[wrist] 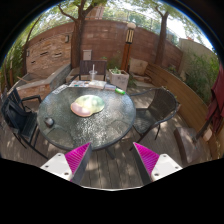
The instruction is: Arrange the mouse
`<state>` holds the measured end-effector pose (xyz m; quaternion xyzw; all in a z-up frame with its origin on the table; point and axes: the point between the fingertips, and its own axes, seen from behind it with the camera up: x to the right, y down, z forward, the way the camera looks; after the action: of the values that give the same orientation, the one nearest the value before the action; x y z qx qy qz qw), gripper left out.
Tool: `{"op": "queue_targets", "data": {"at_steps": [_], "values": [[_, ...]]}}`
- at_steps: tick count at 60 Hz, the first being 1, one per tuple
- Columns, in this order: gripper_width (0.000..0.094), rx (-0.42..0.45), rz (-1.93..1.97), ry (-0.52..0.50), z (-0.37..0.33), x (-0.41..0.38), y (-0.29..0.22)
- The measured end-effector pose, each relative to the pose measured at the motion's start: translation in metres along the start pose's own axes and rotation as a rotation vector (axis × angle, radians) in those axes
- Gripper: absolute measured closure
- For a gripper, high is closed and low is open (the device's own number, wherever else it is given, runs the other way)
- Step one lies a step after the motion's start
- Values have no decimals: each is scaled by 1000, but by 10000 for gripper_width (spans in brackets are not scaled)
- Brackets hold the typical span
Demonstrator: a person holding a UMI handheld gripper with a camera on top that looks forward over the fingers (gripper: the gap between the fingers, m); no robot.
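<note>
Gripper (112,160) held released and empty, fingers apart, well short of the round glass table (112,122); the dark mouse (50,121) sits near its rim, awaiting approach

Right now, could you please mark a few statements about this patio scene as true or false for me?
1. The claw is open with nothing between its fingers. True.
2. The round table stands indoors on carpet. False: it stands outdoors on a wooden deck.
3. A small dark object lies near the table's edge. True.
4. The claw touches the table. False: the table lies beyond the fingers.
5. A brick wall rises behind the table. True.
</note>
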<state>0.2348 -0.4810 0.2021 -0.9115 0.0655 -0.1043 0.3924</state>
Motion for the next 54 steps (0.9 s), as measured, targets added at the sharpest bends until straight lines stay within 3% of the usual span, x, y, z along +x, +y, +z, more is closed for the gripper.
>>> {"op": "queue_targets", "data": {"at_steps": [18, 30, 40, 54], "values": [[86, -139, -142, -172, 16, -100, 59], [84, -84, -159, -280, 87, -213, 12], [87, -54, -131, -302, 159, -281, -33], [91, -34, -180, -280, 235, -325, -57]]}}
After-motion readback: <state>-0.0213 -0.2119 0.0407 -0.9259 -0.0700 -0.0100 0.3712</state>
